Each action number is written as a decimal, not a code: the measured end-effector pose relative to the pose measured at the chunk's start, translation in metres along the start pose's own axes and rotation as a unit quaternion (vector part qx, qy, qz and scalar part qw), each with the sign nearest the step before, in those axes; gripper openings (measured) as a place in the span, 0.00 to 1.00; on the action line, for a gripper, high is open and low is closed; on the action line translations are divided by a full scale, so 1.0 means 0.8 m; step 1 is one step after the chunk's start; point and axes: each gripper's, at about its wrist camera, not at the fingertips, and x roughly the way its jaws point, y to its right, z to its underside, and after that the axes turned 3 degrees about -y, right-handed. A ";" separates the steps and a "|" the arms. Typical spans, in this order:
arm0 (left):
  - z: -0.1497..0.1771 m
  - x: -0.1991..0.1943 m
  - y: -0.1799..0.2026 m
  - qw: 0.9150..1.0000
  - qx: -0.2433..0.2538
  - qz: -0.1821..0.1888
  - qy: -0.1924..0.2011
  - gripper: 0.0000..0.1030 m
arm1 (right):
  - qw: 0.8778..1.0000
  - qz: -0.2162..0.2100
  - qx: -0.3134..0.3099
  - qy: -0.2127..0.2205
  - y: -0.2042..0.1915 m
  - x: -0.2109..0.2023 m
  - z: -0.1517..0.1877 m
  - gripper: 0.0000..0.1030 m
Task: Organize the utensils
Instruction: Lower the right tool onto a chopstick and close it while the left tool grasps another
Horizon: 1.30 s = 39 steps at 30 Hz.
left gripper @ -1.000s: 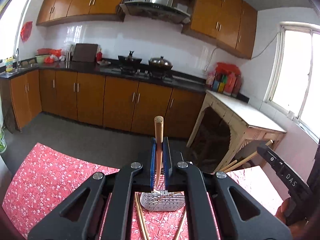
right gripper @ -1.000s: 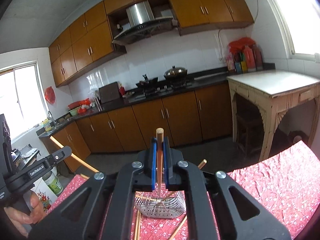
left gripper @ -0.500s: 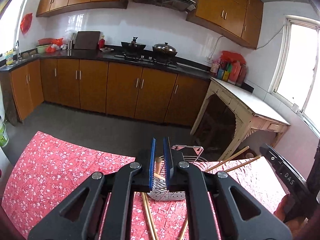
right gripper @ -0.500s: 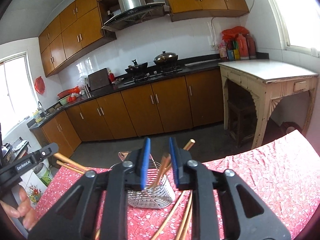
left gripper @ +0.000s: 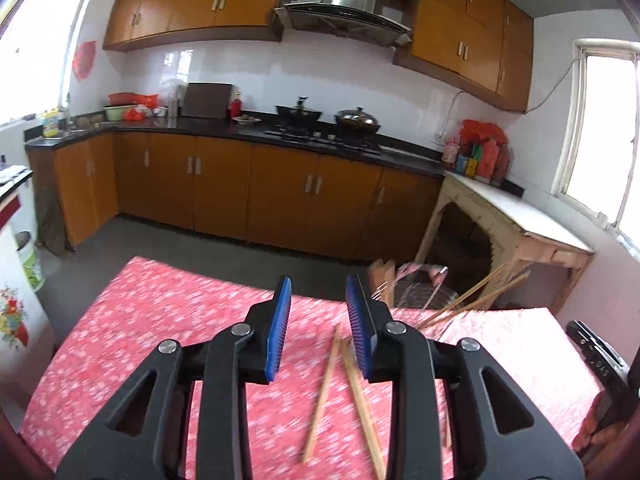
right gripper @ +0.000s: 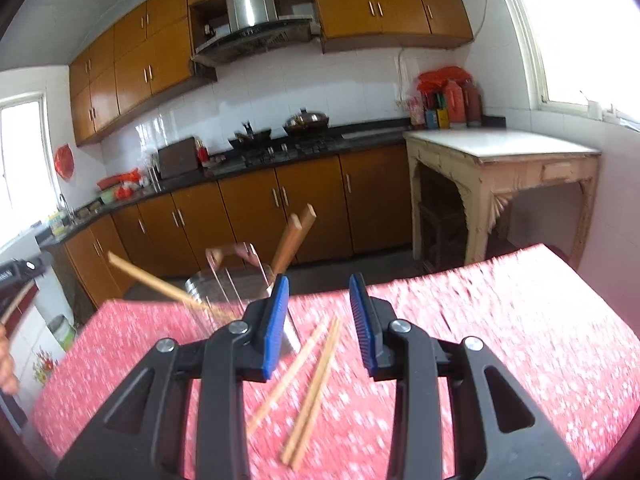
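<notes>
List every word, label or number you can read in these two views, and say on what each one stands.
"DAS": white letters on the black casing of the right tool, at the left wrist view's right edge.
White print on the black casing of the left tool: too blurred.
Labels on the counter's coloured bottles: too small.

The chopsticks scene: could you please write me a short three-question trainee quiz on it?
1. True or false: the right claw grips a chopstick.
2. The wire basket stands: A) on the floor, B) on the red tablecloth, C) on the counter?
3. How many loose chopsticks lie on the cloth under the left claw?

Key: 1 false, both claws have just been opening, with nothing between the pads; 2 B; 3 two.
</notes>
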 end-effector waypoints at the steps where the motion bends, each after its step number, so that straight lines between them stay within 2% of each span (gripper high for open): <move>1: 0.013 -0.001 -0.010 1.000 0.001 -0.010 -0.004 0.30 | 1.000 0.002 0.001 -0.016 0.005 0.006 0.016 0.31; 5: 0.068 0.024 -0.027 0.998 0.029 -0.046 -0.039 0.31 | 0.996 0.001 0.013 -0.086 0.015 0.043 0.074 0.31; 9: 0.121 0.074 -0.025 0.993 0.040 -0.036 -0.101 0.31 | 0.988 -0.017 0.020 -0.153 0.004 0.087 0.126 0.31; 12: 0.153 0.105 -0.016 0.988 0.041 -0.025 -0.144 0.31 | 0.983 -0.025 0.013 -0.183 -0.014 0.109 0.152 0.31; 19: 0.196 0.137 -0.013 0.981 0.039 -0.015 -0.187 0.31 | 0.980 -0.025 -0.001 -0.199 -0.038 0.130 0.157 0.31; 26: 0.204 0.154 -0.002 0.979 0.052 -0.020 -0.198 0.31 | 0.979 0.004 -0.021 -0.204 -0.037 0.150 0.158 0.27; 32: 0.206 0.167 0.002 0.976 0.058 -0.029 -0.209 0.31 | 0.977 0.009 -0.027 -0.209 -0.038 0.160 0.163 0.27; 35: 0.208 0.172 0.004 0.975 0.061 -0.032 -0.212 0.31 | 0.977 0.021 -0.033 -0.211 -0.037 0.162 0.163 0.17; 36: 0.208 0.174 0.005 0.974 0.062 -0.031 -0.214 0.31 | 0.977 0.028 -0.035 -0.211 -0.035 0.162 0.163 0.09; 39: 0.210 0.178 0.010 0.973 0.067 -0.030 -0.220 0.31 | 0.977 0.048 -0.021 -0.209 -0.017 0.161 0.159 0.08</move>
